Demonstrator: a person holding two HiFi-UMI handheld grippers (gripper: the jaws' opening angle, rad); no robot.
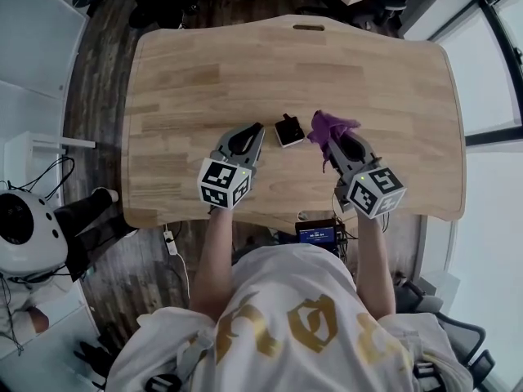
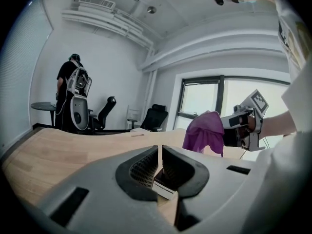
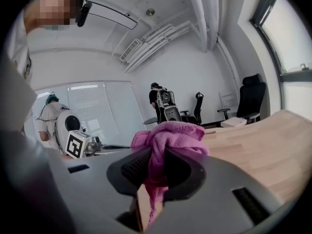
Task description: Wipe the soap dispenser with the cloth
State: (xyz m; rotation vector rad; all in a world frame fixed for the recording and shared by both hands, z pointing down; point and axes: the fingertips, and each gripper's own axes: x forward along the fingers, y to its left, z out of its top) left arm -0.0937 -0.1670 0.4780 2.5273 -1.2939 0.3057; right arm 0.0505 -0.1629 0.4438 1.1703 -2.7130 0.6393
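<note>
The soap dispenser (image 1: 289,130), a small black-and-white block, stands on the wooden table (image 1: 204,80) between my two grippers. My left gripper (image 1: 259,127) hovers just to its left, jaws shut and empty, tips a little apart from it. In the left gripper view the dispenser (image 2: 163,188) shows low through the gap behind the shut left gripper (image 2: 160,147). My right gripper (image 1: 333,139) is shut on a purple cloth (image 1: 331,126), bunched just right of the dispenser. In the right gripper view the cloth (image 3: 170,133) bulges over the tips of the right gripper (image 3: 158,152) and hangs down between the jaws.
The table has a hand slot (image 1: 308,28) at its far edge. A small black device with a blue screen (image 1: 319,233) sits below the near edge. A white rounded machine (image 1: 24,231) stands on the floor at the left. Office chairs (image 2: 155,116) and a person (image 2: 68,89) stand beyond the table.
</note>
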